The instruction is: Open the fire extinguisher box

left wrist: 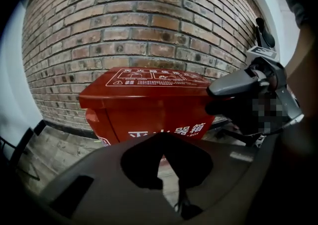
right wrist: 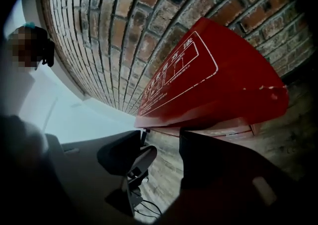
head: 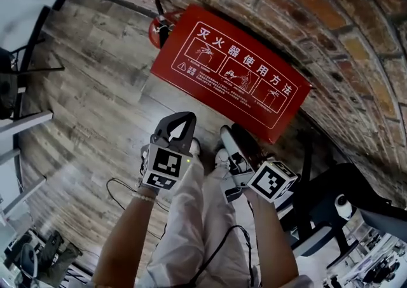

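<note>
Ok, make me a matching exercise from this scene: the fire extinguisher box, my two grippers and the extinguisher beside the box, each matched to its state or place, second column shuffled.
Things
1. fire extinguisher box
2. left gripper
3. right gripper
4. fire extinguisher

States or places
A. jaws apart, nothing between them
B. stands at the box's end, by the brick wall
C. closed, white print on its top
D. jaws together, empty

Pairs: 1-C, 2-D, 3-A, 4-B
</note>
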Demonstrator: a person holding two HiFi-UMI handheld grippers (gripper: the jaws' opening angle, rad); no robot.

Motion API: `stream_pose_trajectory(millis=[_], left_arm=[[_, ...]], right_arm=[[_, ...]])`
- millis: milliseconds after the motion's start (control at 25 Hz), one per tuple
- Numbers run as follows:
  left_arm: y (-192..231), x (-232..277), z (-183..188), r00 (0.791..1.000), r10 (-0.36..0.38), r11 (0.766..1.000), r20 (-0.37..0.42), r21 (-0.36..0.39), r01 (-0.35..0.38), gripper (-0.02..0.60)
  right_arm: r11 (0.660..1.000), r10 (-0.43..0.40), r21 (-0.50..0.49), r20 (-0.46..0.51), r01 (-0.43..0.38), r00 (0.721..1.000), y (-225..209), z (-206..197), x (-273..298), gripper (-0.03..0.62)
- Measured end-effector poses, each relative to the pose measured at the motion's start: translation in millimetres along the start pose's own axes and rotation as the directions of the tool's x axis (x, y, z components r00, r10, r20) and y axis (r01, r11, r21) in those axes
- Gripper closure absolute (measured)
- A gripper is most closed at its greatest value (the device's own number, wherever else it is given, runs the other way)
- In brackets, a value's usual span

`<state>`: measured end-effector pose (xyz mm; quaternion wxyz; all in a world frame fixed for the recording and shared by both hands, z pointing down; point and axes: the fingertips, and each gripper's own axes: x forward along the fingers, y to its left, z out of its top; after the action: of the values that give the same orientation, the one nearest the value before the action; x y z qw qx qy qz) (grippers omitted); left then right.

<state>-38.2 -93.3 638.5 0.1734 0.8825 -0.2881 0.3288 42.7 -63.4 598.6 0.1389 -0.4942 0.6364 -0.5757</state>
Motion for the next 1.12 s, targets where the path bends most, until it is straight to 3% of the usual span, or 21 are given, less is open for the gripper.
stream_pose_trajectory(millis=[240, 520, 1120], left_arm=[[0.2, 11.2, -5.9, 1.000, -0.014, 1.000, -0.006, 0.006, 0.014, 0.583], [-3.5, 15.7, -14.0, 0.999, -0.032, 0.999, -0.018, 0.012, 0.032, 0.583], [-18.4, 41.0, -16.6, 0.998, -0.059, 0.998, -0.010, -0.009, 0.059, 0.583]], right_arm=[[0.996, 0.010, 0.084, 0.071, -0.016, 0.997, -7.6, 7.4, 5.0, 0.356], [0.992, 0.036, 0.112, 0.140, -0.052, 0.989, -3.7, 11.1, -0.8, 0.402], [0.992, 0.061, 0.100, 0.121, -0.073, 0.991, 8.4, 9.6, -8.6, 0.410]])
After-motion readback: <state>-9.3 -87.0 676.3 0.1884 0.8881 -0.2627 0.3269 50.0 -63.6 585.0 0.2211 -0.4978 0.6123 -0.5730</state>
